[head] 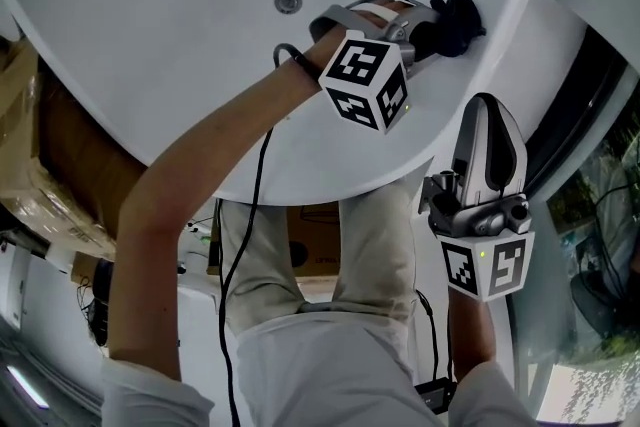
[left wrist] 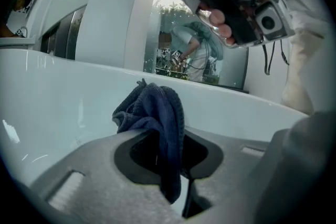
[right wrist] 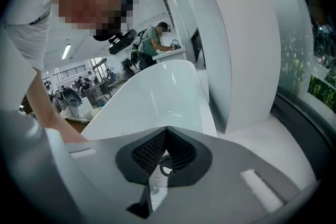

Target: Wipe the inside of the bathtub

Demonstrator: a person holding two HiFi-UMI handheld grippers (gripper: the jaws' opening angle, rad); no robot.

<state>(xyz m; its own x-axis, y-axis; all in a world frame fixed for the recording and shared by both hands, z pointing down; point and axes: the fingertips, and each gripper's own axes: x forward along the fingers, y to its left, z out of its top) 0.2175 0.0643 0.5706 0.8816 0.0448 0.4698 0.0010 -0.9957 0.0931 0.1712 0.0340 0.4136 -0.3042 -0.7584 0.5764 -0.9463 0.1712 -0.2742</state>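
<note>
While the left tool reaches down into the white bathtub, its jaws are closed on a dark blue cloth. In the left gripper view the cloth is bunched above the jaws, and one fold hangs down through the narrow slot between them, so the left tool has it pinched tight. The bundle sits against the tub's curved inner wall, just below the rim. In the head view that spot is on the far right side of the tub, well apart from the round metal drain. A black cable runs from the left tool back along the person's bare forearm.

The right tool is held outside the tub, just beside its outer edge, with its marker cube lowest in the picture. In the right gripper view its jaws are brought together with only a thin slit between them and nothing gripped. Beyond them the bathtub stretches away, and other people stand at desks in the far room.
</note>
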